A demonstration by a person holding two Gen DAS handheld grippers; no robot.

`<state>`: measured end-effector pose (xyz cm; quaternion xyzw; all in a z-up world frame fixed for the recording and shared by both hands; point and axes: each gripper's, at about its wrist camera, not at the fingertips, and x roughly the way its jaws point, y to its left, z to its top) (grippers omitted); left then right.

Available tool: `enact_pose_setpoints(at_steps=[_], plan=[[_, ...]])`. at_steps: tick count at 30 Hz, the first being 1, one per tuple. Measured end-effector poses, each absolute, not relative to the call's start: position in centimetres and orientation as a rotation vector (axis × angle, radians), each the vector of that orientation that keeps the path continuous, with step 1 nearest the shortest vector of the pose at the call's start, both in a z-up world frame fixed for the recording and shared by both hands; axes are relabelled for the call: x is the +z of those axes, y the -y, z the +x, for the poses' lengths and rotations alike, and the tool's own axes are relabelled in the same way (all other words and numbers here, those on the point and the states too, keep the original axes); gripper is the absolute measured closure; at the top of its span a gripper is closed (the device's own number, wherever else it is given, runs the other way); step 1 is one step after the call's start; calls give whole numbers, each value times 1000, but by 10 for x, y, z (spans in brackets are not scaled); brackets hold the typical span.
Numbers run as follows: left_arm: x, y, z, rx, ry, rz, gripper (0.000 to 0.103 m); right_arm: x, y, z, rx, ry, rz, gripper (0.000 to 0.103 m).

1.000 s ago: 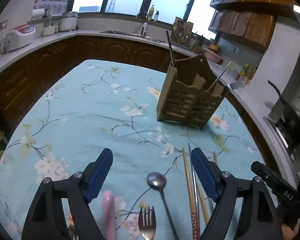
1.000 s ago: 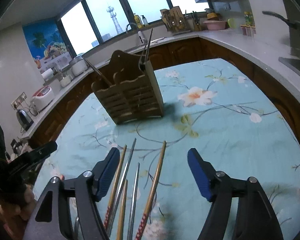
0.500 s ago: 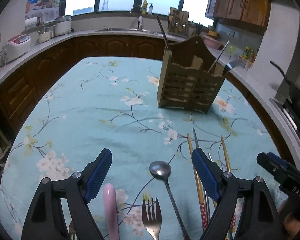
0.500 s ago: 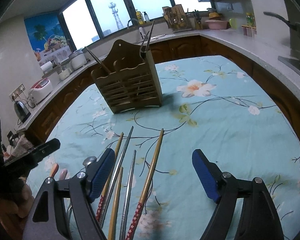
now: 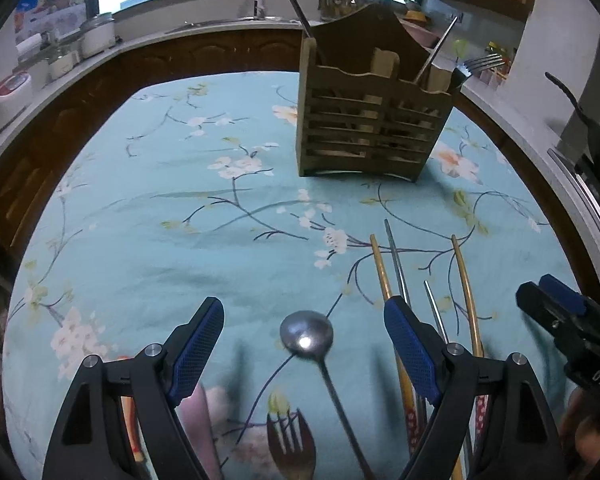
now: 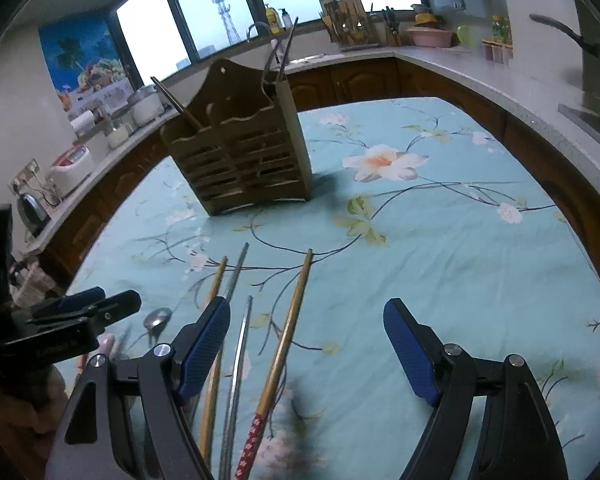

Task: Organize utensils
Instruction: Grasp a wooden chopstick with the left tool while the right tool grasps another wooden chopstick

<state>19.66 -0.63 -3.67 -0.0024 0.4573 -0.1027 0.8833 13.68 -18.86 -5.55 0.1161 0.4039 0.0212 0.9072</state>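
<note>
Fingers of the left gripper [image 5: 304,344] stand wide apart, empty, above a spoon [image 5: 307,337] lying on the desk [image 5: 172,216]. Fingers of the right gripper [image 6: 306,344] likewise apart, empty, over the chopsticks [image 6: 290,320].

Desk edge curves close behind the wooden caddy [image 5: 370,128]; bare floral cloth lies between caddy and loose utensils, with open room to the right in the right wrist view.

Count, loose on desk: 1 spoon, 1 fork [image 5: 292,446], 1 pink handle [image 5: 198,420], 4 visible chopsticks (2 wooden, 2 metal).

In caddy: 1 fork [image 5: 478,65], 2 visible sticks.
</note>
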Motion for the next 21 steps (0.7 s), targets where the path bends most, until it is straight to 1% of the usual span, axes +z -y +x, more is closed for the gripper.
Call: enact_pose_setpoints(at_steps=[2, 4, 5, 7, 9, 11, 13, 17, 18, 20, 21], plan=[[-38, 9, 206, -222, -955, -8, 22, -58, 188, 142, 50, -843, 242, 26], [-43, 13, 214, -229, -952, -6, 22, -62, 187, 151, 57, -867, 246, 40], [-44, 15, 217, -230, -949, -3, 23, -65, 187, 156, 63, -882, 253, 43], [-47, 19, 224, -234, -946, 2, 27, -72, 186, 165, 68, -909, 266, 56], [-51, 26, 232, -244, -950, 8, 32, -79, 187, 175, 67, -934, 276, 63], [-56, 33, 240, -254, -963, 16, 40, -86, 188, 184, 63, -952, 285, 66], [-61, 40, 248, -266, -974, 26, 42, -91, 190, 192, 56, -965, 296, 70], [-69, 52, 259, -295, -988, 30, 43, -95, 194, 202, 44, -981, 301, 71], [-73, 56, 262, -296, -992, 45, 45, -96, 194, 203, 42, -983, 298, 71], [-78, 61, 266, -298, -1004, 52, 54, -99, 193, 203, 41, -989, 286, 72], [-80, 63, 268, -301, -1014, 51, 55, -99, 193, 203, 39, -985, 281, 75]])
